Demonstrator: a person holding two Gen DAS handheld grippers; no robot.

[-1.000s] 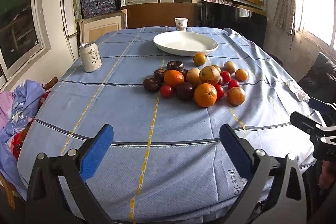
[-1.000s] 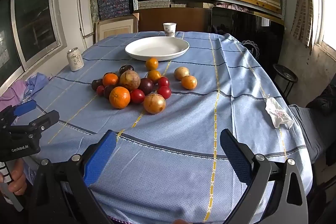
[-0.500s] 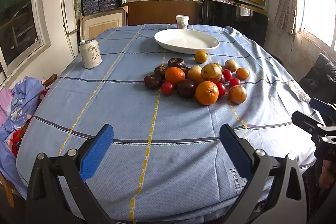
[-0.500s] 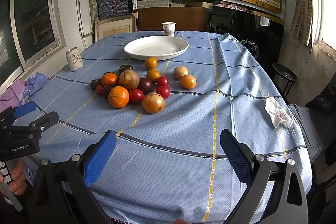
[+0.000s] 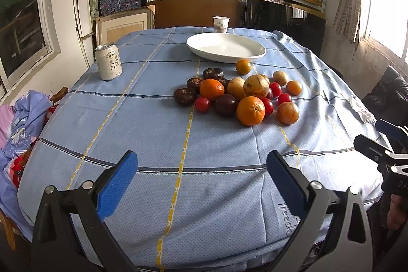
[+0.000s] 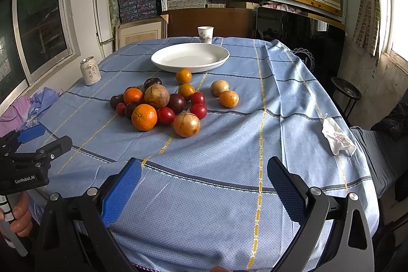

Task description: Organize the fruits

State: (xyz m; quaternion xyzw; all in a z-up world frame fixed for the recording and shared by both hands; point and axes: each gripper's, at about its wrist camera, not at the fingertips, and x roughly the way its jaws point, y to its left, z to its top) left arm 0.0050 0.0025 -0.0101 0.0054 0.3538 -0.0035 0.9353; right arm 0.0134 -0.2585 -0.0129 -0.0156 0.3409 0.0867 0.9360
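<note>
left gripper fingers wide apart, empty | right gripper same | fruits mid-table, apparently touching | plate near far edge

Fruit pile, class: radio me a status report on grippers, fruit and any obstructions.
Left gripper open, empty, short of the pile. Right gripper open, empty. Fruit all on the cloth; white plate bare. Can and paper cup off to the sides; path clear.

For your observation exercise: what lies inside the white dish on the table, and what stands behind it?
The white dish holds no fruit; its visible inside is bare. Its near rim hides a strip of the bottom. Behind it stands a paper cup, its contents unseen. The fruit pile lies in front on the cloth.
</note>
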